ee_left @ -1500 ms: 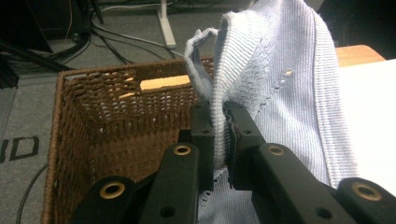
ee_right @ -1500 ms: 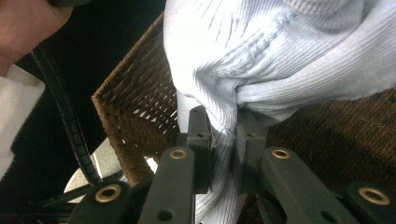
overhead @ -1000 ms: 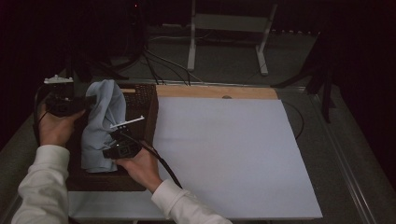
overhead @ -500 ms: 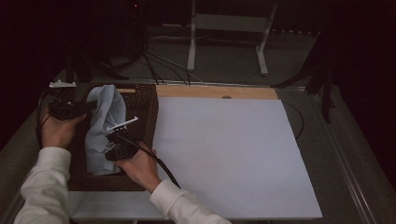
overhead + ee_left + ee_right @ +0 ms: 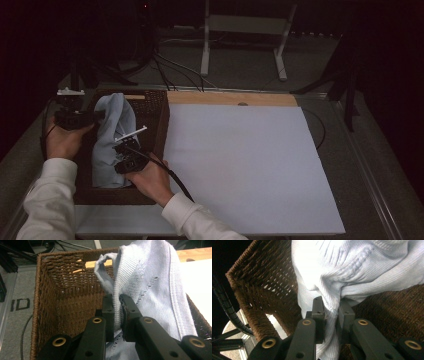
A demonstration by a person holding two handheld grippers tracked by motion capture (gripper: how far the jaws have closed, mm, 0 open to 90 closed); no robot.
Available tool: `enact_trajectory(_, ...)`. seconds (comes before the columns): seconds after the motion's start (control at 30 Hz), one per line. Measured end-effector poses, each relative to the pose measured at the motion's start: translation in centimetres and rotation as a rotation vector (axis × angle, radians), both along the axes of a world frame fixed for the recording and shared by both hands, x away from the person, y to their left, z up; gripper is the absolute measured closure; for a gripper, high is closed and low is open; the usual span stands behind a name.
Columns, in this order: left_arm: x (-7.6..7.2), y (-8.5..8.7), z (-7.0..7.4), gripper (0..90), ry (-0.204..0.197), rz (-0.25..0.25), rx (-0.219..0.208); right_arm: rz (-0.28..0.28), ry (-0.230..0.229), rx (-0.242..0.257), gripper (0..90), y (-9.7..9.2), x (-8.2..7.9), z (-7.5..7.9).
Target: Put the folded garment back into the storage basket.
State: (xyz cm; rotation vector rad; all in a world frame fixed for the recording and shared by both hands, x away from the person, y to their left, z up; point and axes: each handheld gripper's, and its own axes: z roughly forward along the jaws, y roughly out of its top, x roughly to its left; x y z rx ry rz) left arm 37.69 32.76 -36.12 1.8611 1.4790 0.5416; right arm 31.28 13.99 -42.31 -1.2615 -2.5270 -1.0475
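Note:
A pale blue knitted garment (image 5: pixel 111 135) hangs over the brown wicker basket (image 5: pixel 157 117) at the table's left. My left gripper (image 5: pixel 97 116) is at the basket's far left side, shut on a ribbed edge of the garment (image 5: pixel 140 275); its jaws (image 5: pixel 117 312) pinch the fabric between them. My right gripper (image 5: pixel 122 150) is nearer the person, over the basket's middle, shut on a bunched fold of the garment (image 5: pixel 352 267), with its jaws (image 5: pixel 332 312) squeezing the knit. The cloth stretches between both grippers above the basket (image 5: pixel 259 282). The lower part of the garment is hidden inside the basket (image 5: pixel 62 297).
A large white sheet (image 5: pixel 245 165) covers the table right of the basket, with a wooden strip (image 5: pixel 235 98) along its far edge. A white stand (image 5: pixel 245 30) and cables (image 5: pixel 165 65) lie beyond the table. A cable (image 5: pixel 172 177) trails from my right gripper.
The garment's upper part has shifted slightly toward the basket's far left with my left gripper. The right gripper has kept still.

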Motion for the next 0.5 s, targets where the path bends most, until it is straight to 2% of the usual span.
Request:
enact_trajectory(0.07,0.1,0.0,-0.1,82.3,0.005,-0.002,0.003,0.004,-0.003,-0.007,77.8,0.0,0.0,0.0)
enact_trajectory(0.1,0.1,-0.1,-0.1,79.7,0.006,0.002,0.011,0.007,-0.01,-0.015,74.3,0.0,0.0,0.1)
enact_trajectory(0.13,0.2,-0.1,-0.1,69.1,0.008,0.006,0.0,0.014,-0.026,-0.02,65.1,-0.1,-0.1,0.2)
enact_trajectory(0.17,0.3,0.0,-0.2,54.5,0.012,0.01,-0.021,0.016,-0.041,-0.011,51.9,-0.1,-0.1,0.3)
enact_trajectory(0.2,0.3,-0.2,-0.2,45.0,0.004,0.023,-0.011,0.019,-0.072,0.005,43.0,-0.3,-0.1,0.4)
enact_trajectory(0.23,0.3,-0.3,-0.2,30.8,-0.003,0.035,0.003,0.014,-0.126,0.02,35.4,-0.5,-0.3,0.7)
enact_trajectory(0.27,0.3,-0.4,-0.2,23.5,-0.003,0.043,0.009,0.014,-0.179,0.02,28.8,-0.7,-0.4,0.9)
enact_trajectory(0.33,0.3,-0.5,-0.2,15.3,-0.014,0.051,0.008,-0.008,-0.247,-0.024,23.3,-0.9,-0.6,1.3)
enact_trajectory(0.37,0.3,-0.5,-0.2,13.3,-0.016,0.051,0.005,-0.005,-0.267,-0.032,19.3,-1.1,-0.5,1.4)
enact_trajectory(0.4,0.3,-0.5,-0.2,10.4,-0.016,0.051,0.002,-0.002,-0.27,-0.018,15.7,-1.3,-0.5,1.3)
enact_trajectory(0.47,0.4,-0.7,-0.2,6.0,-0.022,0.054,0.008,0.0,-0.266,0.013,13.6,-1.9,-0.3,1.3)
enact_trajectory(0.5,0.4,-0.7,-0.2,4.5,-0.025,0.048,-0.002,0.002,-0.262,0.033,12.4,-2.1,-0.2,1.3)
